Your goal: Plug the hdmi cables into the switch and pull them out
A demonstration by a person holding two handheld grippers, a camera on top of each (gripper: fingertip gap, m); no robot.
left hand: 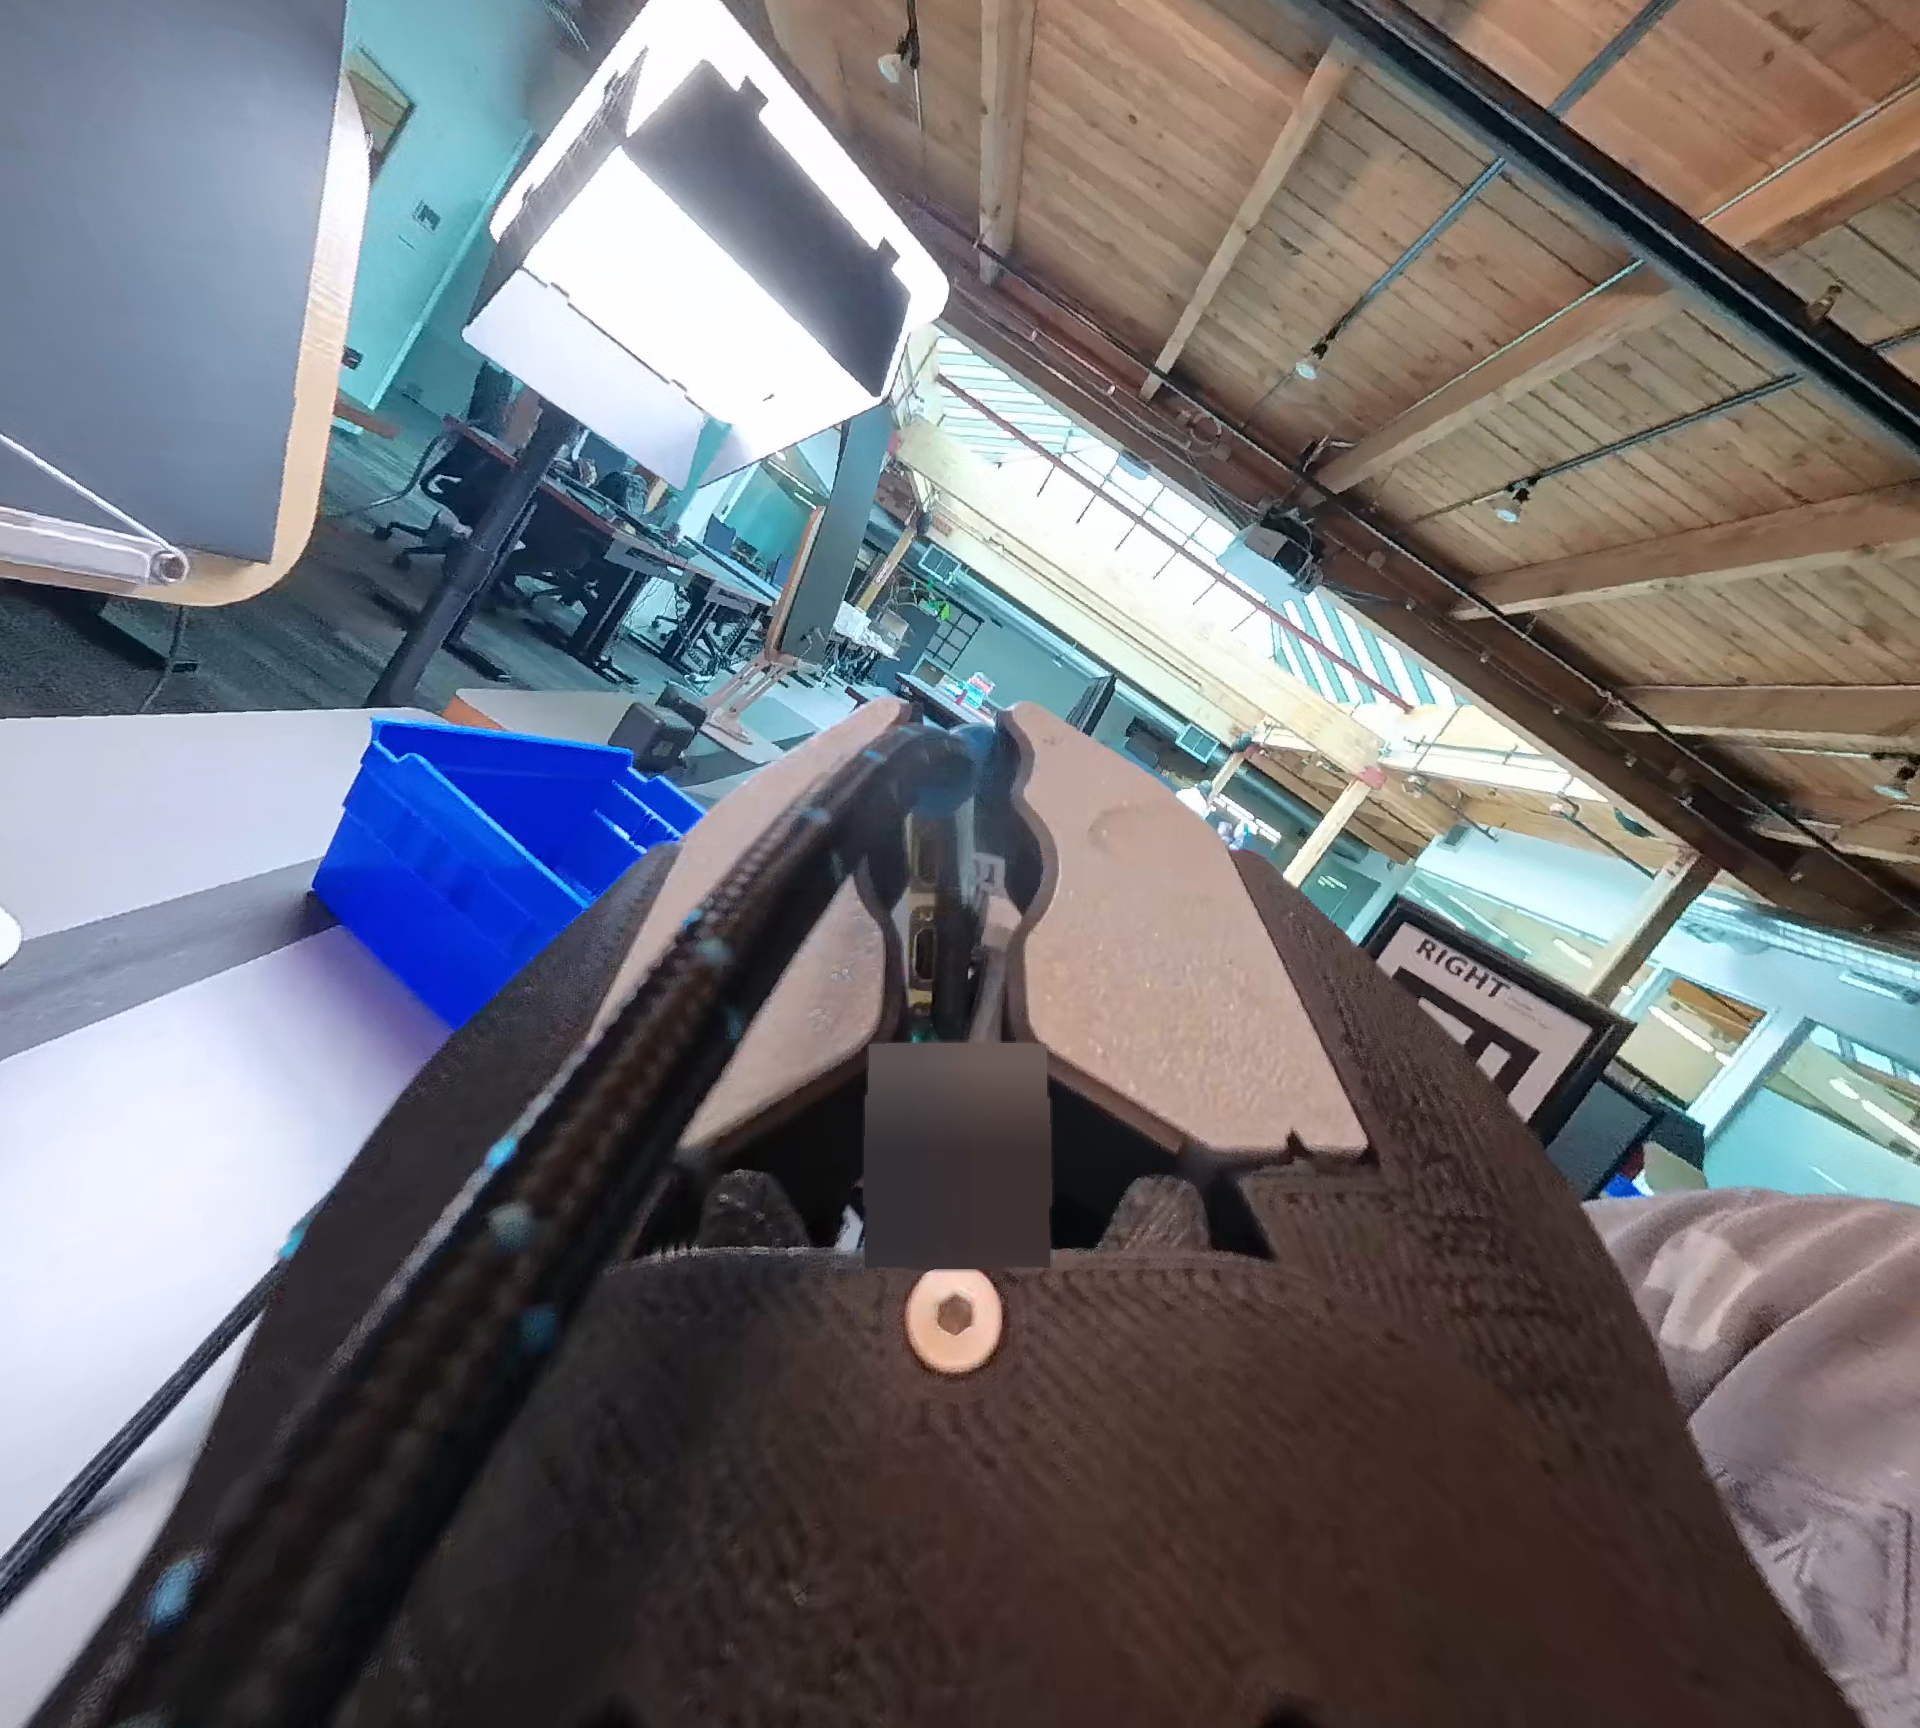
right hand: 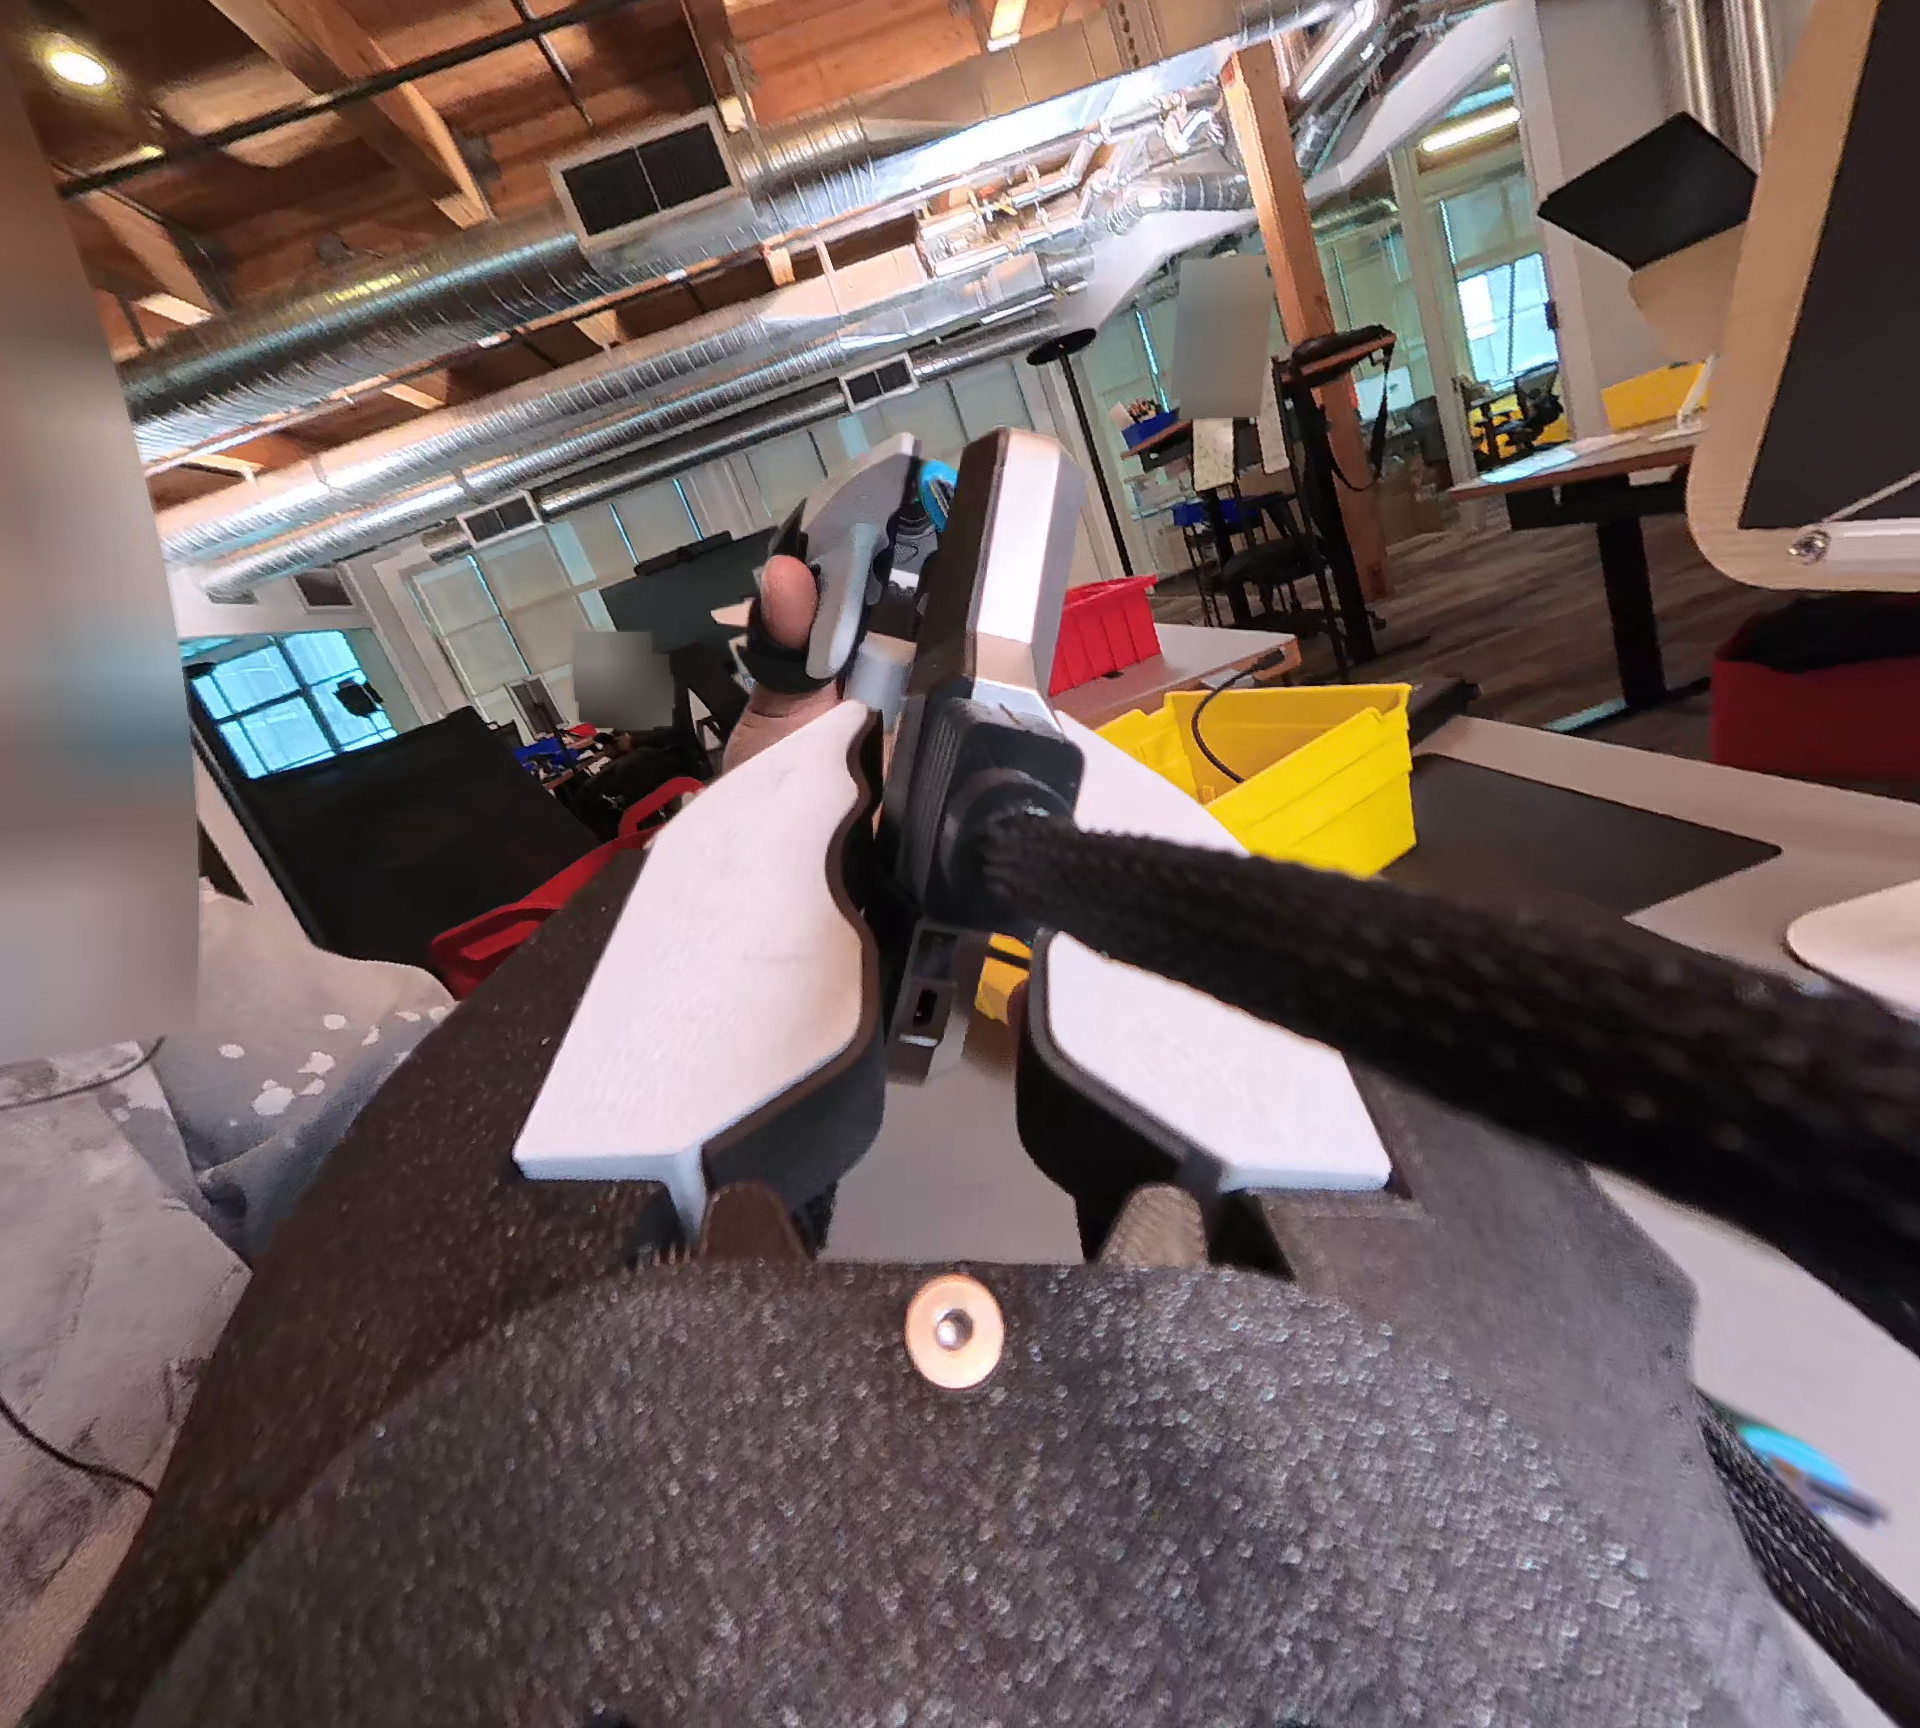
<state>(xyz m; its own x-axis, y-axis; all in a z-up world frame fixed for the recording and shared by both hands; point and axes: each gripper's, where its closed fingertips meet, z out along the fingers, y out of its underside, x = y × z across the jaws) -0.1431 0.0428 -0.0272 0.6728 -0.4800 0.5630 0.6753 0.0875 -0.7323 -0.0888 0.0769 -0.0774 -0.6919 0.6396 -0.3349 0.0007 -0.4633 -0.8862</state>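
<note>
My left gripper [left hand: 961, 733] is shut at its tips on the plug of a black braided HDMI cable [left hand: 665, 1003] with blue flecks, which runs back over the left finger. The switch [left hand: 925, 909] shows edge-on between the fingers, with gold ports visible. My right gripper [right hand: 966, 743] is shut on the switch [right hand: 1013, 556], a flat black box with a silver edge, held upright above the table. A black plug [right hand: 987, 795] sits in its side, and its thick braided cable [right hand: 1403, 982] trails to the lower right. The left gripper [right hand: 904, 494] and a thumb show at the switch's far end.
A blue bin [left hand: 468, 847] stands on the white table [left hand: 156, 1159] at the left. A yellow bin [right hand: 1309, 774], a red bin [right hand: 1101, 629] and a black mat [right hand: 1558, 826] lie to the right. A bright lamp panel [left hand: 707, 244] hangs above. A grey sleeve [left hand: 1766, 1366] is at the lower right.
</note>
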